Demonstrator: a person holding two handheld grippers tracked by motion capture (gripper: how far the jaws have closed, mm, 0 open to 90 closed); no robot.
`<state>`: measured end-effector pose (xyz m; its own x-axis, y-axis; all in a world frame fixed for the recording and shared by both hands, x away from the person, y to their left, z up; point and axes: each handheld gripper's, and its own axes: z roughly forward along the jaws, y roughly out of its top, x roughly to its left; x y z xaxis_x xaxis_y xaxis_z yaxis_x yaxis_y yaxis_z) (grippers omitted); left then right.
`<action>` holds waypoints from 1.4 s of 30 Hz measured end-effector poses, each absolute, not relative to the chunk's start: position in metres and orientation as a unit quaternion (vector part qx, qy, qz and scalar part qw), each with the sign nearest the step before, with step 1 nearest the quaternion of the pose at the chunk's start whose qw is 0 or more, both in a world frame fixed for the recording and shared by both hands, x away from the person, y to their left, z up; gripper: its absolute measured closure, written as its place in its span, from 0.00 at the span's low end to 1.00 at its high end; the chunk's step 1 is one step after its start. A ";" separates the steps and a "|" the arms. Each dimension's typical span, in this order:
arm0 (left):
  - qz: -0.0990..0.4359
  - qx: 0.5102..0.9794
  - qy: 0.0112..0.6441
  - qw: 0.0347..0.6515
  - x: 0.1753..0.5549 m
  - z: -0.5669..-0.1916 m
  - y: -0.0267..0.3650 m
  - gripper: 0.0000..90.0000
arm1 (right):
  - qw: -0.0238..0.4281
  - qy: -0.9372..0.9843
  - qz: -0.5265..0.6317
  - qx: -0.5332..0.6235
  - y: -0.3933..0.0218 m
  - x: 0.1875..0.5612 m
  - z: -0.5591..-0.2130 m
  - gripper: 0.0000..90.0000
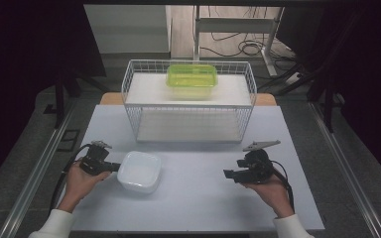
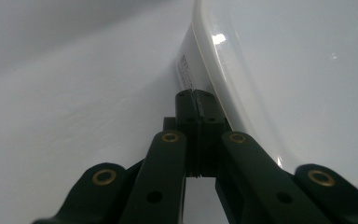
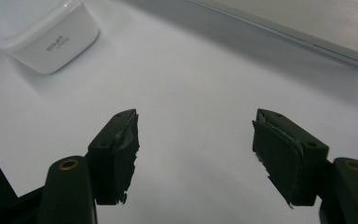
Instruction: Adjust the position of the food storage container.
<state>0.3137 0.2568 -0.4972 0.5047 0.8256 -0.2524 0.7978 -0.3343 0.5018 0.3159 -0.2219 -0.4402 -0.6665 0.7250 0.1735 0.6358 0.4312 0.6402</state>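
Observation:
A white square lidded container (image 1: 139, 171) sits on the table at front left. My left gripper (image 1: 115, 167) lies at its left side, jaws shut flat together. In the left gripper view the tips (image 2: 196, 95) touch the container's wall (image 2: 186, 70) just under its rim, with nothing seen between them. My right gripper (image 1: 226, 173) is held at front right, pointing left toward the container (image 3: 37, 32), and stands open (image 3: 196, 135) over bare table. A green translucent lidded container (image 1: 192, 77) stands on top of the white wire rack (image 1: 188, 99).
The wire rack has a white shelf on top and a white board (image 3: 307, 28) at its base, at the table's back middle. The pale table (image 1: 193, 198) ends close in front of both hands. Cables and a desk frame (image 1: 238, 29) lie on the floor beyond.

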 end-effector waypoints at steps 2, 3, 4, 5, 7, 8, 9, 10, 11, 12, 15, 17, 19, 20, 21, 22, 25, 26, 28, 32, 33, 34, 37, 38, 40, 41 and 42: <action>0.018 0.813 0.497 0.304 0.316 -0.497 0.251 1.00 | 0.063 0.844 0.347 0.403 -0.221 0.316 -0.441 0.34; 0.018 0.812 0.497 0.305 0.316 -0.498 0.249 1.00 | 0.063 0.845 0.348 0.402 -0.221 0.316 -0.441 0.34; 0.016 0.813 0.496 0.304 0.317 -0.498 0.245 1.00 | 0.063 0.845 0.348 0.402 -0.221 0.316 -0.441 0.34; 0.014 0.815 0.493 0.305 0.318 -0.499 0.242 1.00 | 0.064 0.845 0.349 0.401 -0.220 0.316 -0.442 0.34; 0.007 0.817 0.488 0.308 0.318 -0.502 0.234 1.00 | 0.062 0.845 0.347 0.403 -0.220 0.315 -0.442 0.34; 0.004 0.817 0.487 0.308 0.319 -0.502 0.232 1.00 | 0.062 0.845 0.346 0.403 -0.220 0.315 -0.441 0.34; 0.003 0.817 0.486 0.310 0.319 -0.502 0.230 1.00 | 0.063 0.845 0.346 0.403 -0.221 0.315 -0.441 0.34; 0.001 0.817 0.485 0.311 0.320 -0.502 0.227 1.00 | 0.064 0.845 0.347 0.403 -0.221 0.315 -0.441 0.34; 0.001 0.818 0.484 0.311 0.320 -0.502 0.224 1.00 | 0.064 0.844 0.347 0.403 -0.221 0.315 -0.441 0.34; 0.000 0.819 0.482 0.312 0.320 -0.502 0.222 1.00 | 0.065 0.844 0.347 0.404 -0.222 0.315 -0.440 0.34; -0.015 0.814 0.481 0.326 0.322 -0.504 0.214 1.00 | 0.064 0.844 0.347 0.403 -0.221 0.314 -0.441 0.34; -0.023 0.812 0.480 0.331 0.323 -0.506 0.211 1.00 | 0.063 0.844 0.347 0.403 -0.221 0.314 -0.441 0.34; -0.026 0.813 0.477 0.332 0.324 -0.508 0.206 1.00 | 0.063 0.844 0.347 0.403 -0.221 0.314 -0.441 0.34; -0.027 0.814 0.475 0.333 0.324 -0.508 0.203 1.00 | 0.063 0.844 0.347 0.403 -0.221 0.314 -0.441 0.34; -0.031 0.814 0.473 0.335 0.324 -0.508 0.200 1.00 | 0.063 0.844 0.347 0.403 -0.220 0.314 -0.441 0.34; -0.035 0.816 0.468 0.337 0.323 -0.508 0.198 1.00 | 0.063 0.844 0.347 0.403 -0.221 0.314 -0.441 0.34; -0.040 0.820 0.460 0.338 0.321 -0.507 0.190 1.00 | 0.063 0.844 0.348 0.403 -0.221 0.315 -0.441 0.34; -0.042 0.822 0.456 0.339 0.321 -0.507 0.187 1.00 | 0.063 0.844 0.348 0.404 -0.221 0.315 -0.441 0.34; -0.043 0.825 0.451 0.337 0.318 -0.508 0.184 1.00 | 0.063 0.844 0.348 0.403 -0.221 0.314 -0.440 0.34; -0.045 0.832 0.442 0.333 0.312 -0.509 0.178 1.00 | 0.062 0.844 0.348 0.404 -0.221 0.314 -0.441 0.34; -0.047 0.832 0.441 0.334 0.310 -0.509 0.176 1.00 | 0.061 0.844 0.347 0.405 -0.221 0.314 -0.441 0.34; -0.050 0.832 0.439 0.336 0.309 -0.509 0.174 1.00 | 0.062 0.844 0.347 0.405 -0.221 0.314 -0.441 0.34; -0.054 0.835 0.433 0.336 0.307 -0.510 0.168 1.00 | 0.061 0.844 0.347 0.405 -0.221 0.315 -0.442 0.34; -0.056 0.836 0.431 0.336 0.307 -0.510 0.165 1.00 | 0.061 0.844 0.346 0.406 -0.220 0.315 -0.442 0.34; -0.061 0.835 0.427 0.340 0.306 -0.512 0.161 1.00 | 0.060 0.844 0.347 0.404 -0.220 0.315 -0.442 0.34; -0.063 0.836 0.426 0.340 0.305 -0.512 0.159 1.00 | 0.060 0.844 0.346 0.404 -0.219 0.315 -0.442 0.34; -0.063 0.836 0.425 0.341 0.304 -0.512 0.157 1.00 | 0.060 0.844 0.347 0.404 -0.218 0.315 -0.442 0.34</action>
<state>0.3043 0.1571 -0.5121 0.6309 0.6674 -0.3956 0.7536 -0.4062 0.5168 0.3150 -0.2181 -0.4421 -0.6663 0.7237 0.1795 0.6408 0.4327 0.6341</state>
